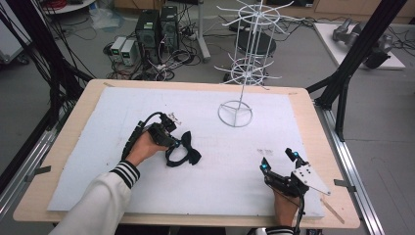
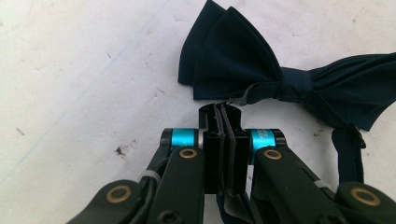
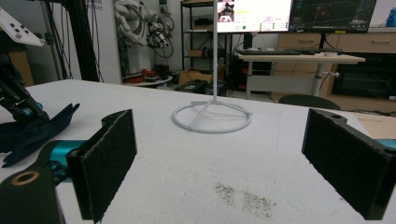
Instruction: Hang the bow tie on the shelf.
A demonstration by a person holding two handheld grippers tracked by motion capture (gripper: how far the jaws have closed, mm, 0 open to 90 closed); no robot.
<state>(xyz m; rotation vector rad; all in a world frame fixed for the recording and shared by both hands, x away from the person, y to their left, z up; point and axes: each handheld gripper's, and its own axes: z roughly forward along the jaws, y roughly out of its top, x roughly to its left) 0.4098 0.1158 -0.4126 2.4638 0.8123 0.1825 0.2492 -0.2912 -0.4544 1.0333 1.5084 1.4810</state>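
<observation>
while the wide white foam board (image 1: 195, 196) covers most of the pale wooden table (image 1: 78, 112), the work area stays flat and slightly rough. the white wire display stand with a ring base and hooked arms (image 1: 243, 73) stands upright toward the far side of the board, right of centre, well apart from both grippers.

the dark navy fabric bow tie with a thin neck strap (image 1: 185, 152) lies flat on the board, left of centre, just beside the left hand. its strap (image 1: 172, 157) forms a loose loop on the near side of the bow.

the left gripper (image 2: 223, 122) rests low on the board with its jaws pressed together; a thin dark strip of the strap appears to be pinched between the pads, just below the bow's centre knot (image 2: 295, 85). the right gripper (image 3: 219, 163) rests on the near right of the board with its jaws spread wide and nothing between them.

handling, as a judgement: the bow tie is light, soft and limp. the wings will fold and droop when lifted, and the strap will trail and may snag. the fabric looks smooth, so a shallow pinch may slip. the firmest hold is at the centre knot, or on the strap close to it. the loop of the strap is the likely part to pass over a hook of the stand.
</observation>
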